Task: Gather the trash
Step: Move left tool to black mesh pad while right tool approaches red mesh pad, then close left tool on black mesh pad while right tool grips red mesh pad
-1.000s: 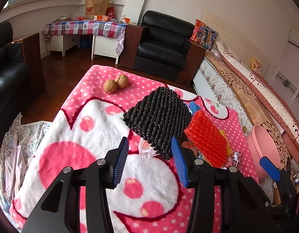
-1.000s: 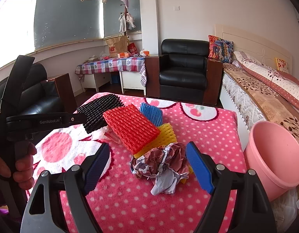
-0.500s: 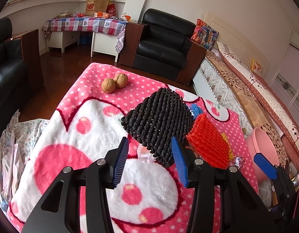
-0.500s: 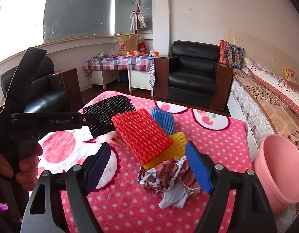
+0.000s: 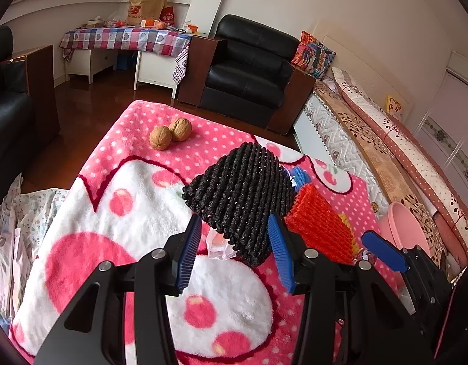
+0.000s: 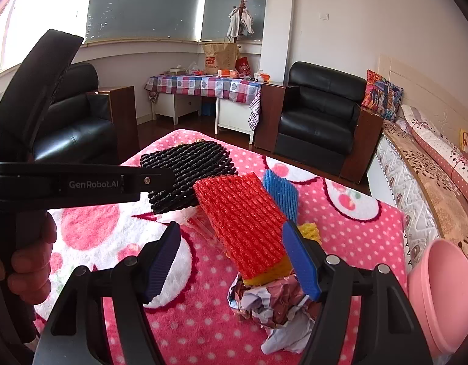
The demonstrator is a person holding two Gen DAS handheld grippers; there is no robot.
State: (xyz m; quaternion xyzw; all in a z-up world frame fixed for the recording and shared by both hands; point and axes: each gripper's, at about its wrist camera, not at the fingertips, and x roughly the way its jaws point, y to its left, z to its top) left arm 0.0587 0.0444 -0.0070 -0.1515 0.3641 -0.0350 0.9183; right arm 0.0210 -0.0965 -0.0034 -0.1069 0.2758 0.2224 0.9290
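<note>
On the pink dotted blanket [image 5: 136, 213] lies a pile of trash: a black foam net [image 5: 243, 188], a red foam net [image 6: 243, 222], a blue one [image 6: 281, 191], a yellow one [image 6: 270, 273] and a crumpled paper ball [image 6: 273, 304]. My left gripper [image 5: 234, 234] is open, its blue pads flanking the near corner of the black net without pressing it. A clear wrapper [image 5: 217, 243] pokes out under that net. My right gripper [image 6: 231, 243] hangs over the red net; its jaws are closing, the net lies between them, and the pads are not touching it. A hand [image 6: 30, 258] holds the left gripper [image 6: 82, 182].
Two walnuts [image 5: 170, 133] rest near the blanket's far edge. A pink basin [image 6: 441, 292] stands off the right side, beside the bed [image 6: 416, 182]. A black armchair [image 5: 249, 70] and a checkered table [image 5: 124, 36] stand beyond.
My right gripper has shifted left, from around the crumpled paper to over the red net, and its jaws have narrowed. The left gripper has crept slightly closer to the black net.
</note>
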